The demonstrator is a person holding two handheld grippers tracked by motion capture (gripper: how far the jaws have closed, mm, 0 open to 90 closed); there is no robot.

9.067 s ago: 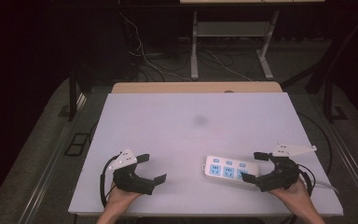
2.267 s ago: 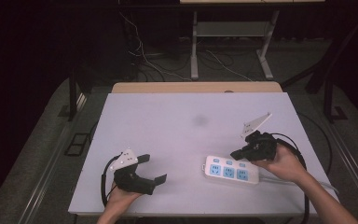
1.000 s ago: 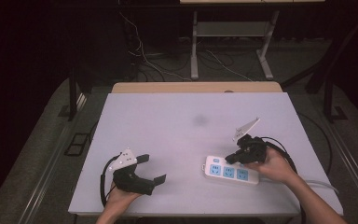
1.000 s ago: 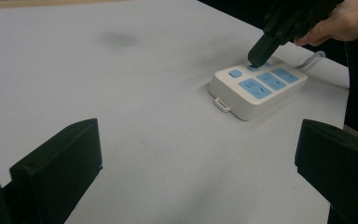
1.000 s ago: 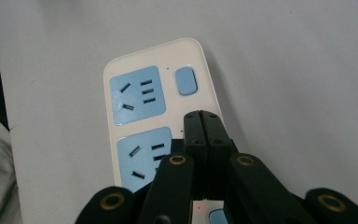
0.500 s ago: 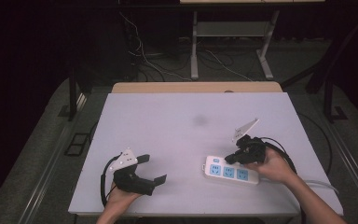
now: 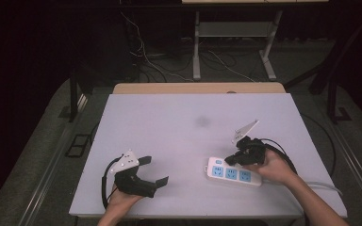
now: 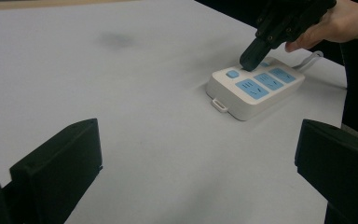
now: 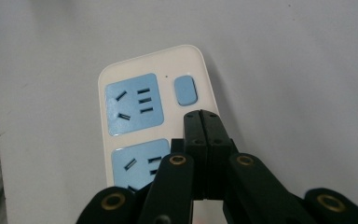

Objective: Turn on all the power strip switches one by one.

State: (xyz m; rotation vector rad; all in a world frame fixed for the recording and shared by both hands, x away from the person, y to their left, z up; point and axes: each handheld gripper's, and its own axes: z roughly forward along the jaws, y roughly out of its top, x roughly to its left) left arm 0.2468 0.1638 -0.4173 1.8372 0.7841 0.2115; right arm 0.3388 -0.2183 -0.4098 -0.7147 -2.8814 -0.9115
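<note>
Left gripper [image 7: 154, 172]: black body, two broad blocky black jaws, grey three-cornered plate on top, black cable looped behind. Right gripper [image 9: 203, 119]: same black build, grey plate, black cable trailing in loop. Right jaws slim, flat-faced, matte; brass-coloured round fasteners at linkage pivots, small dark screws near tips. Linkage arms rounded, black. Hands [image 7: 271, 167] bare, no gloves; forearms bare, no sleeves seen.
</note>
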